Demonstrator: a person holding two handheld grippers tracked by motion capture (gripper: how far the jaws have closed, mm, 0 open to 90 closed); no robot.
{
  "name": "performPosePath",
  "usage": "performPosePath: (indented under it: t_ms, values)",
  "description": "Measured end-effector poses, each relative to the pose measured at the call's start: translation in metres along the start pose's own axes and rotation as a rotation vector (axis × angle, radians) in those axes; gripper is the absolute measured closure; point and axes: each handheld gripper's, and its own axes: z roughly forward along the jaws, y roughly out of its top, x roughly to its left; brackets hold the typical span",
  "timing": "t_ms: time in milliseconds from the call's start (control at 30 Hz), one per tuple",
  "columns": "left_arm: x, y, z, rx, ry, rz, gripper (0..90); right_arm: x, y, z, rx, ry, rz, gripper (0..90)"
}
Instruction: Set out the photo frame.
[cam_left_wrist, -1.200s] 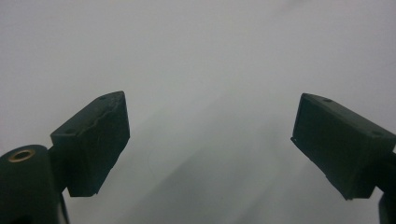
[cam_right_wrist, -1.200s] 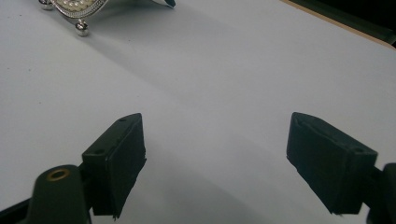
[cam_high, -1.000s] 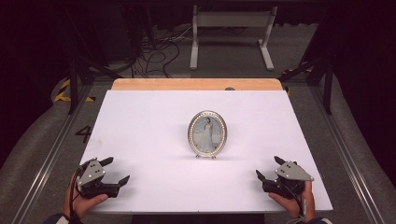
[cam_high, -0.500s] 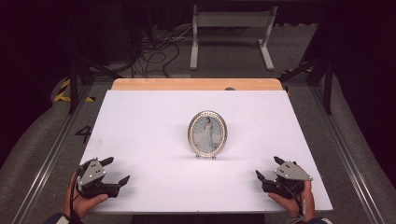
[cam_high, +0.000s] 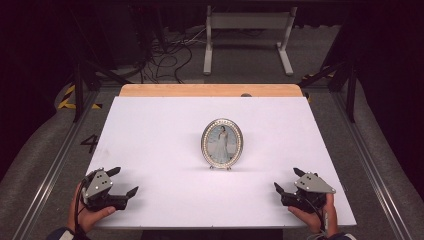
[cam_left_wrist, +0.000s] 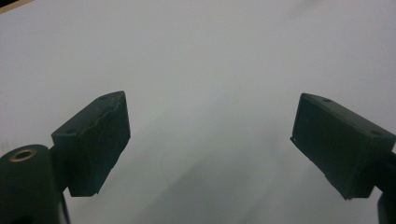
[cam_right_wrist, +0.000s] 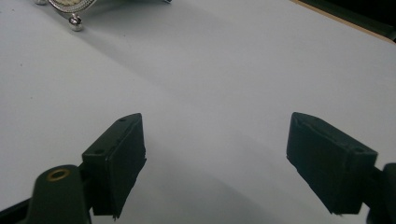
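Standing upright mid-table (cam_high: 150, 130), well apart from both near corners: oval picture frame (cam_high: 222, 142), silvery beaded rim, small ball feet (portrait inside, a figure in white). Resting at the near left corner, left gripper (cam_high: 125, 182), jaws spread, nothing between. At the near right corner, right gripper (cam_high: 287, 181), likewise agape and empty. Smooth white tabletop, wooden far edge.

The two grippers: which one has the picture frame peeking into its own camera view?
The right gripper: its view catches the picture frame at the top edge.
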Motion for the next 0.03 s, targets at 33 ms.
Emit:
performPosePath:
  t_ms: [33]
  values:
    - [0.0005,0.0000,0.0006,0.004,0.000,0.001,12.0,-0.0003,-0.0002,-0.0001,0.000,0.000,0.000,19.8]
